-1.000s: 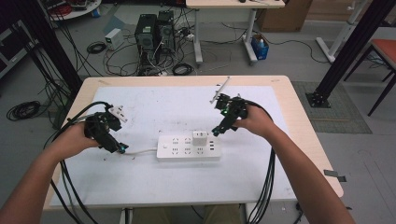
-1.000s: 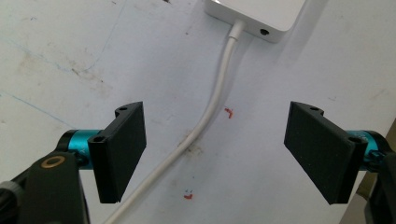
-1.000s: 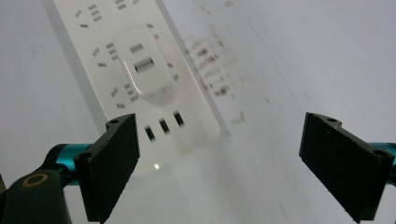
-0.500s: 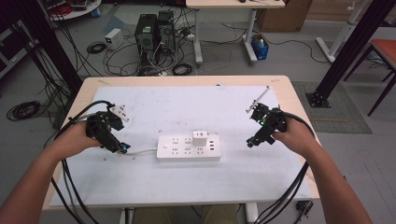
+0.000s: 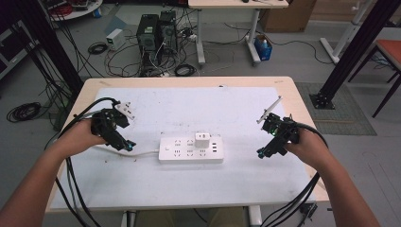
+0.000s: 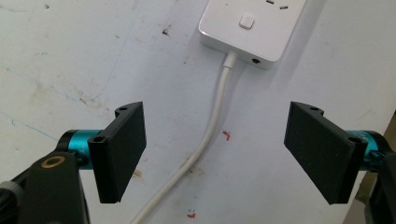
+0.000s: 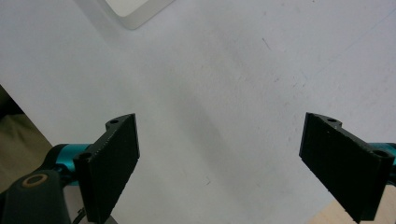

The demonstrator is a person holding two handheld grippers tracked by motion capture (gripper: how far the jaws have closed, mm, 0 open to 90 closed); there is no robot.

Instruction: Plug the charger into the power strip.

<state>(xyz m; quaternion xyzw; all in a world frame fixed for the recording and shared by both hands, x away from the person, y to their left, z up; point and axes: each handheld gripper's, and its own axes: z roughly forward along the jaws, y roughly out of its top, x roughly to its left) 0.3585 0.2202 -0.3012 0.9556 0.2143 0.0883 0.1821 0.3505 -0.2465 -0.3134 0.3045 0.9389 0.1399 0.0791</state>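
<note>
Jaws, both grippers: spread wide, nothing between them.

Left gripper [image 5: 124,142]: held in the person's left hand [image 5: 81,137] over the left part of the counter [image 5: 142,189]. In the left gripper view its jaws straddle the white cord [image 6: 212,130] without touching it; the cord runs up between them into the end of the power strip [image 6: 252,28], where a square button sits on the top face.

Right gripper [image 5: 265,150]: held in the right hand [image 5: 307,146] near the right edge of the white mat [image 5: 189,109], well apart from the strip. In the right gripper view the jaws frame bare mat, and a corner of the strip shows at the top edge.

Power strip, white, several sockets: lies flat near the middle of the counter, long side across, between the two grippers. One white plug adapter [image 5: 203,140] stands in a socket on its far row.

Small white part [image 5: 124,109]: on the mat just beyond the left gripper; kind cannot be told.

Black cables [image 5: 75,189]: trail from each gripper off the near edge.

Floor beyond the counter: computer towers [image 5: 156,33] and loose cables.
</note>
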